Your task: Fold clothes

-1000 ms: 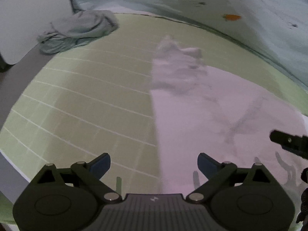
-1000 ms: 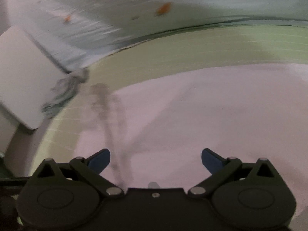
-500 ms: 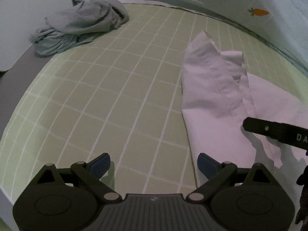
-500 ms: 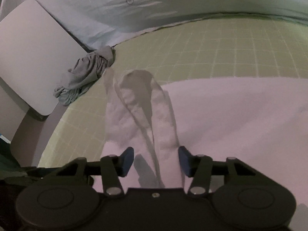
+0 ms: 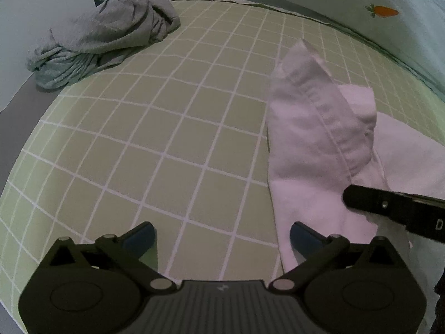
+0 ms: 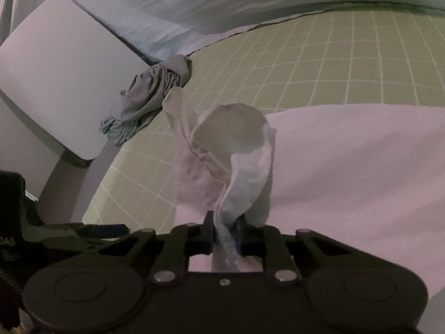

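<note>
A pale pink garment (image 5: 311, 139) lies on the green checked sheet (image 5: 167, 128), its sleeve bunched and raised. In the right wrist view the same pink garment (image 6: 347, 161) spreads to the right, and my right gripper (image 6: 224, 232) is shut on the sleeve's edge, which stands up in a twisted loop. The right gripper's black finger (image 5: 389, 206) reaches in from the right in the left wrist view. My left gripper (image 5: 221, 235) hangs open over the bare sheet, its right pad beside the garment's lower edge, nothing between its fingers.
A crumpled grey garment (image 5: 100, 39) sits at the far left of the sheet, also the grey garment (image 6: 147, 105) beside a white board (image 6: 61, 75). A light blue carrot-print cover (image 5: 361, 2) borders the far side. The sheet's left edge drops off.
My right gripper has shut on the pink sleeve and lifted it into a loop. The left gripper stays open and has come slightly closer to the garment.
</note>
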A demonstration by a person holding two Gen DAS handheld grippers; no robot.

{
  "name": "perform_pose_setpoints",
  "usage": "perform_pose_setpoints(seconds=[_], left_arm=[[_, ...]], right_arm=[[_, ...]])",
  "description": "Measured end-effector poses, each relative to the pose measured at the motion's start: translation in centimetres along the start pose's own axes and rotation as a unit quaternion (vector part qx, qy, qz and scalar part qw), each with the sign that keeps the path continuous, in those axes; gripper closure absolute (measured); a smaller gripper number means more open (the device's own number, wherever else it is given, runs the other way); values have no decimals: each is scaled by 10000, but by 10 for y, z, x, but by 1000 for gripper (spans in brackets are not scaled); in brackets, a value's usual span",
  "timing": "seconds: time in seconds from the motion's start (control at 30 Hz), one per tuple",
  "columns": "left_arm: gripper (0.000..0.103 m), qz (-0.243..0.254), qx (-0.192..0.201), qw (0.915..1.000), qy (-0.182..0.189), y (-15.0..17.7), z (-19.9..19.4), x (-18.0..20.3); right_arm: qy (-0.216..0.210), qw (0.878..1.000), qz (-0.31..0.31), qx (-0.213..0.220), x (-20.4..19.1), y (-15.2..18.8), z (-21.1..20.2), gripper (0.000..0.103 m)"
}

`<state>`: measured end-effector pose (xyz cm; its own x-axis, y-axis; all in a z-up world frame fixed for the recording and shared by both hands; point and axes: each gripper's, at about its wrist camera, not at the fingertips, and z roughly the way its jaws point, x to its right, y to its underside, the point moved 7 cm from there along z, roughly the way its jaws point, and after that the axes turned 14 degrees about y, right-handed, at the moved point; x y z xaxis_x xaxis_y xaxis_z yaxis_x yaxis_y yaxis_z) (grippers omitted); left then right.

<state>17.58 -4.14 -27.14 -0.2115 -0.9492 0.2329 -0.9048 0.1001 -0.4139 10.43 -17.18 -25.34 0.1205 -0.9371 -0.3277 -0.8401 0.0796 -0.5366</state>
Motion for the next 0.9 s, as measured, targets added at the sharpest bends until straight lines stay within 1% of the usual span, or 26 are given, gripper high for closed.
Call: perform_pose_setpoints(seconds=[0.07,0.17,0.37,0.43,0.53,0.6,0.63,0.7,0.73,0.83,0.9], left_arm=[[0,42,64,10000,21,-1,-3,3],[0,212,241,9994,112,-1,-14,16],[0,753,494,9951,418,4,-35,62],[0,994,454,9926,531,12,-36,80],[0,1359,331,9879,673,26,-35,106],[0,1588,167,9846,712,38,-30,119],[0,1686,83,9830,715,44,-28,124],[0,1867,-94,9799,702,55,-23,132],[0,1937,-160,9785,689,60,-22,134],[0,2060,-315,9757,675,69,-19,136],[0,2030,-383,9762,666,70,-17,132]], right_arm=[[143,9995,-217,162,-3,-2,-13,91],[390,9978,-269,460,3,-3,-46,92],[883,9898,-373,1055,16,-5,-113,92],[1065,9866,-300,1201,26,-4,-133,92],[1423,9829,297,1128,64,5,-147,91],[1660,9798,722,846,92,14,-141,81],[1820,9769,882,689,104,21,-135,66],[2013,9717,1139,482,119,35,-129,65],[1977,9709,1287,414,124,43,-127,64],[1632,9710,1731,246,127,66,-125,57],[1728,9709,1657,67,124,81,-120,57]])
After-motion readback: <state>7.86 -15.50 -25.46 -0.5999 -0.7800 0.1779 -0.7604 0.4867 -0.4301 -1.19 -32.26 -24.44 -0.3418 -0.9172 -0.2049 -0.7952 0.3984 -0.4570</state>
